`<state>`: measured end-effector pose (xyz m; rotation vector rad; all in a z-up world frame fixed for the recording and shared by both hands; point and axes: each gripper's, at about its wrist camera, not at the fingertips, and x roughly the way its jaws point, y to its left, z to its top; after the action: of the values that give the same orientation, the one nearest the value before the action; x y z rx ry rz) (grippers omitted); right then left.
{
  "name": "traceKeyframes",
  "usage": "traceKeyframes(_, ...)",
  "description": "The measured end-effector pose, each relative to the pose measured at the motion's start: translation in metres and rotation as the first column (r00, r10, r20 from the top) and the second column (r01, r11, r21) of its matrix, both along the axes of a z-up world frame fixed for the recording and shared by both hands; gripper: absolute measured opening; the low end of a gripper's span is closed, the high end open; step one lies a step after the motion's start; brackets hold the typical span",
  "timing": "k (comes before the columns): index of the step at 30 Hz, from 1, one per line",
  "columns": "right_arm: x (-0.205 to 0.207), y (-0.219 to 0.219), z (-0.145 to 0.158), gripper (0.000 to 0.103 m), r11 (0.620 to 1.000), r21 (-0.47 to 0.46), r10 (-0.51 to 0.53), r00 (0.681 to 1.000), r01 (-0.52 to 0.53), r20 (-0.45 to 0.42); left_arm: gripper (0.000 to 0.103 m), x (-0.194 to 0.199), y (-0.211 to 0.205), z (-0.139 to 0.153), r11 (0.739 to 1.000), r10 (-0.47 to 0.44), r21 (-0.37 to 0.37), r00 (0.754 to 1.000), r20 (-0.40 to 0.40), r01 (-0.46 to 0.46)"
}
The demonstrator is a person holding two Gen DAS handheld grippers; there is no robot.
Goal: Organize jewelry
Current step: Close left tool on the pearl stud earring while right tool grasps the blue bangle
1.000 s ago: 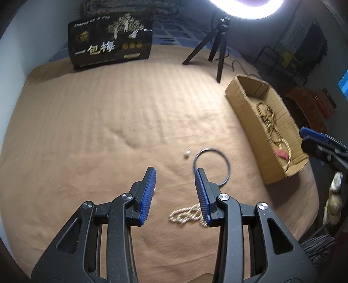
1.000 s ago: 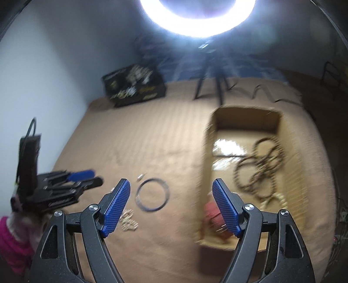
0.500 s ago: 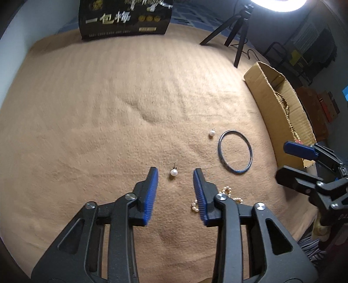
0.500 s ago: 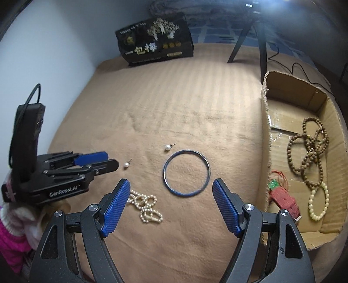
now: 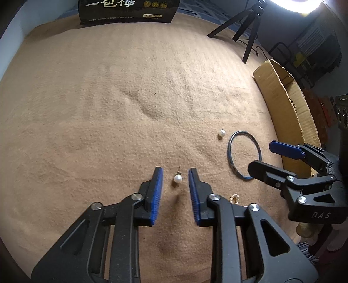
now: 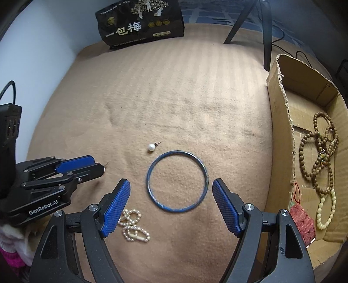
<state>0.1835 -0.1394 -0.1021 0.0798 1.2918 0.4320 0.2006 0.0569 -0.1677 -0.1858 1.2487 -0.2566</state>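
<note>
My left gripper [image 5: 175,172] jaws stand apart, bracketing a pearl stud earring [image 5: 177,178] on the tan blanket [image 5: 108,113]. My right gripper [image 6: 171,188] jaws gape wide around the blue bangle [image 6: 177,180]; second pearl stud [image 6: 151,147] at its 11 o'clock, cardboard box [image 6: 280,122] at 3.

A home room is serving as a makeshift filming spot. A tan blanket [image 6: 174,98] is covering the surface, a ring light [image 5: 293,4] on a black tripod [image 5: 245,28] is shining from the far edge, a black snack bag [image 6: 139,26] is leaning against the pale wall, and a torn cardboard box [image 6: 282,108] is holding bead bracelets [image 6: 319,152].
</note>
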Motion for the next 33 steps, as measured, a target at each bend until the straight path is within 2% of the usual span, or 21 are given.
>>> traceKeyframes(13, 0.013, 0.005, -0.016, 0.078, 1.000, -0.028, 0.008, 1.000, -0.009, -0.026, 0.008, 0.006, -0.018, -0.012, 0.996, -0.024, 0.084, 1.000, -0.001, 0.024)
traceKeyframes(24, 0.019, 0.010, -0.026, 0.078, 0.998, -0.057, 0.001, 1.000, -0.003, -0.029, 0.007, 0.008, -0.019, -0.013, 0.994, -0.034, 0.103, 0.999, 0.010, 0.032)
traceKeyframes(33, 0.015, 0.022, -0.029, 0.078, 0.993, -0.104, 0.053, 0.999, -0.053, -0.004, 0.007, 0.007, -0.019, -0.013, 0.994, -0.034, 0.108, 0.999, 0.014, 0.032)
